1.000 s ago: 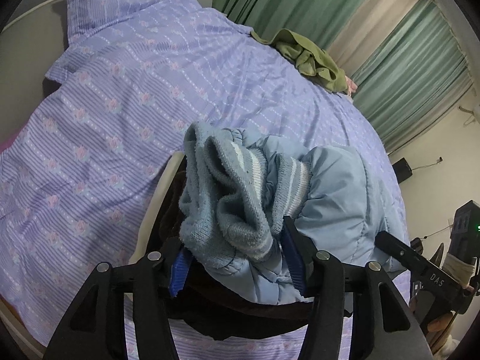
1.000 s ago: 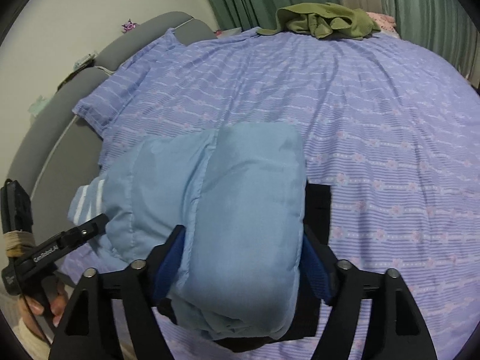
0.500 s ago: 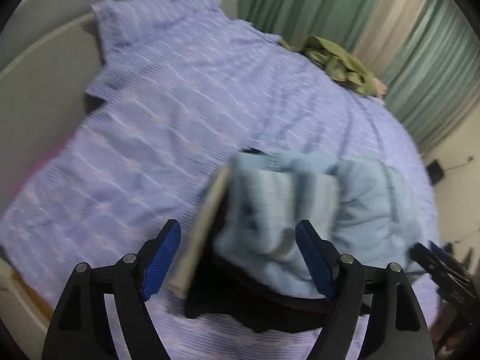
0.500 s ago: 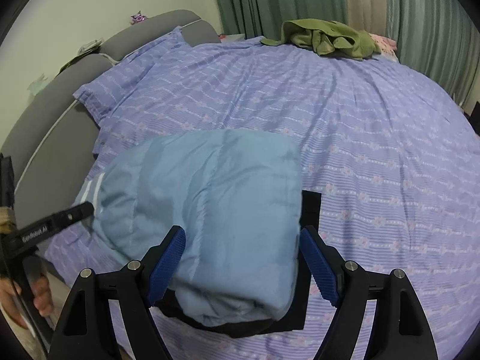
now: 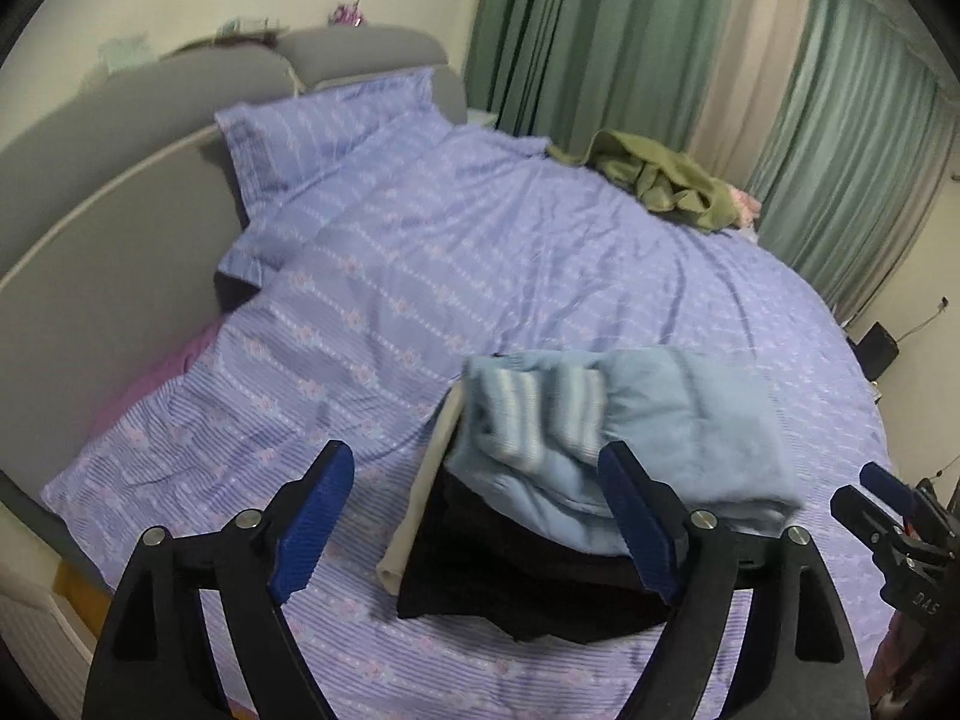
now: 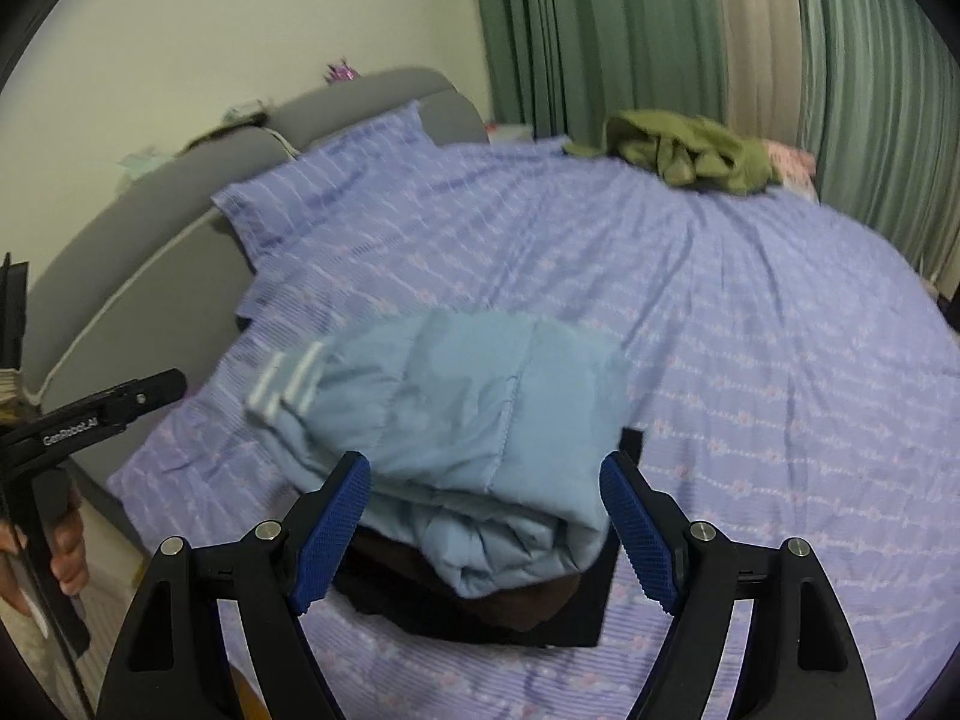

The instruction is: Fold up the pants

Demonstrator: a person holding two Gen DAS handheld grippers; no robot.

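Note:
The light blue padded pants (image 5: 678, 420) lie folded into a thick bundle on top of a dark folded garment (image 5: 528, 588) on the bed. Their striped cuffs (image 5: 528, 414) face left. In the right wrist view the pants (image 6: 468, 420) sit just beyond the fingers. My left gripper (image 5: 474, 522) is open and empty, drawn back from the cuff end. My right gripper (image 6: 486, 531) is open and empty, just in front of the bundle's near end. Each gripper shows at the edge of the other's view.
A purple striped duvet (image 5: 480, 252) covers the bed, with a pillow (image 5: 324, 120) at the grey headboard (image 5: 120, 168). An olive green garment (image 5: 666, 180) lies crumpled at the far edge by the green curtains (image 5: 600, 30). A beige garment edge (image 5: 420, 516) shows beside the dark one.
Both grippers have let go of the pants, opened, and pulled back and up. The folded bundle stays on the dark garment.

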